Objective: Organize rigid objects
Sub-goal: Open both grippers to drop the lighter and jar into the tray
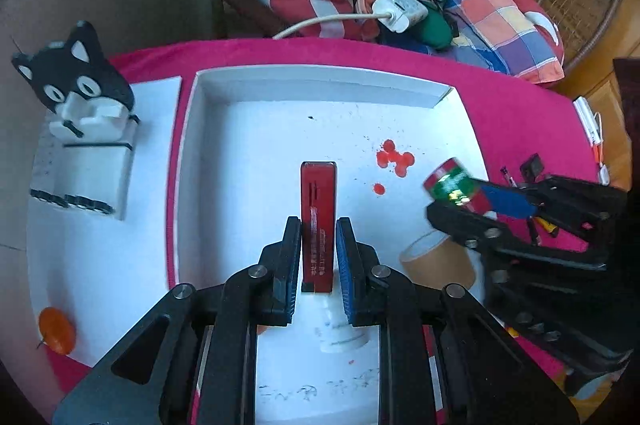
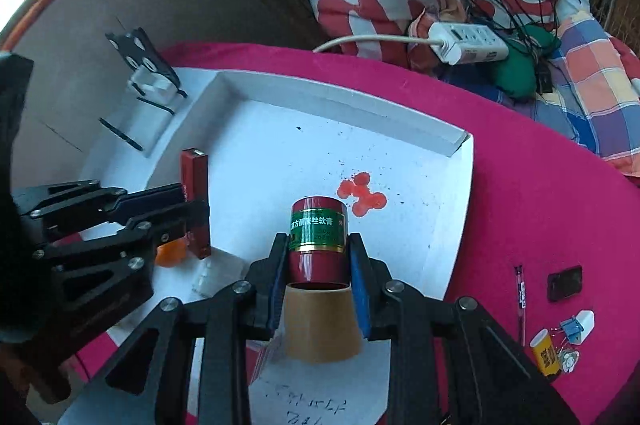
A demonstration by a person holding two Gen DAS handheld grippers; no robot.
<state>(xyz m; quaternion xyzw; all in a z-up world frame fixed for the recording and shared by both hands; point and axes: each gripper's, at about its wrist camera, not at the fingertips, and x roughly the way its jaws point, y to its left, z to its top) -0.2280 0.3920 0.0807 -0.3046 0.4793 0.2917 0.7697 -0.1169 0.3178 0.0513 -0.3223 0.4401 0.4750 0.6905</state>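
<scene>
My left gripper (image 1: 318, 229) is shut on a long red box (image 1: 318, 209), held over the white tray (image 1: 320, 81); the box also shows in the right wrist view (image 2: 195, 185), with the left gripper (image 2: 188, 205) around it. My right gripper (image 2: 319, 245) is shut on a red can with a green label (image 2: 319, 237), above a brown tape roll (image 2: 320, 321). In the left wrist view the can (image 1: 454, 185) sits in the right gripper (image 1: 480, 205) at the tray's right edge.
A cat-shaped holder (image 1: 80, 129) stands left of the tray. Red stains (image 1: 394, 159) mark the tray floor. A tape roll (image 1: 438, 261), a white bottle (image 1: 340, 329) and an orange item (image 1: 56, 329) lie near. A pen (image 2: 520, 301) and small items (image 2: 560, 337) lie right on the pink cloth (image 2: 540, 205).
</scene>
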